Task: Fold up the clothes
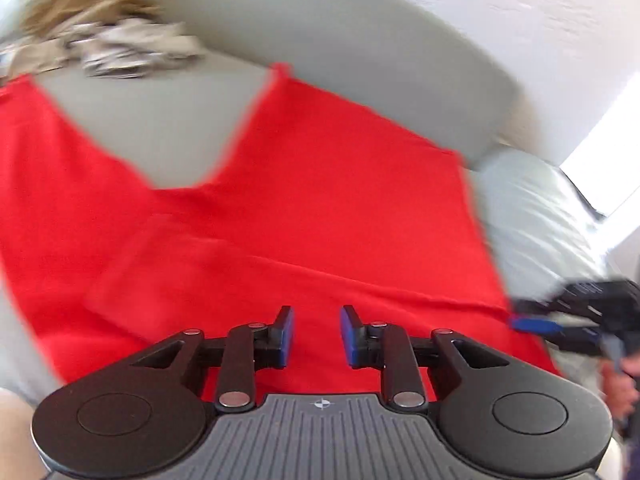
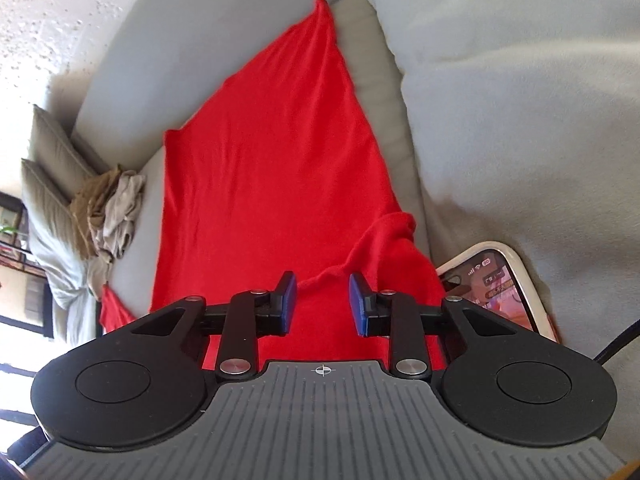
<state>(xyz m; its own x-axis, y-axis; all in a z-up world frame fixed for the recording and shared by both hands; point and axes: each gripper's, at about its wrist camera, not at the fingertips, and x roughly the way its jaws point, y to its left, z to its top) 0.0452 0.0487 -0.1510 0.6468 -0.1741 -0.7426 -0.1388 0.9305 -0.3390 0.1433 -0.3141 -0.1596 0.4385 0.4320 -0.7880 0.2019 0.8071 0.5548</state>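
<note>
Both sets of fingers hang released and empty over the near end of the red garment (image 2: 264,168): the left gripper (image 1: 317,334) mid-hem, the right gripper (image 2: 323,304) above its bunched right edge, which is nearer. The garment's length runs away across the grey sofa (image 2: 500,92) toward the backrest.

A big soft grey sofa (image 2: 224,40) holds a flat red cloth (image 2: 272,168), crumpled beige clothes (image 2: 116,208) and a phone (image 2: 500,288).
</note>
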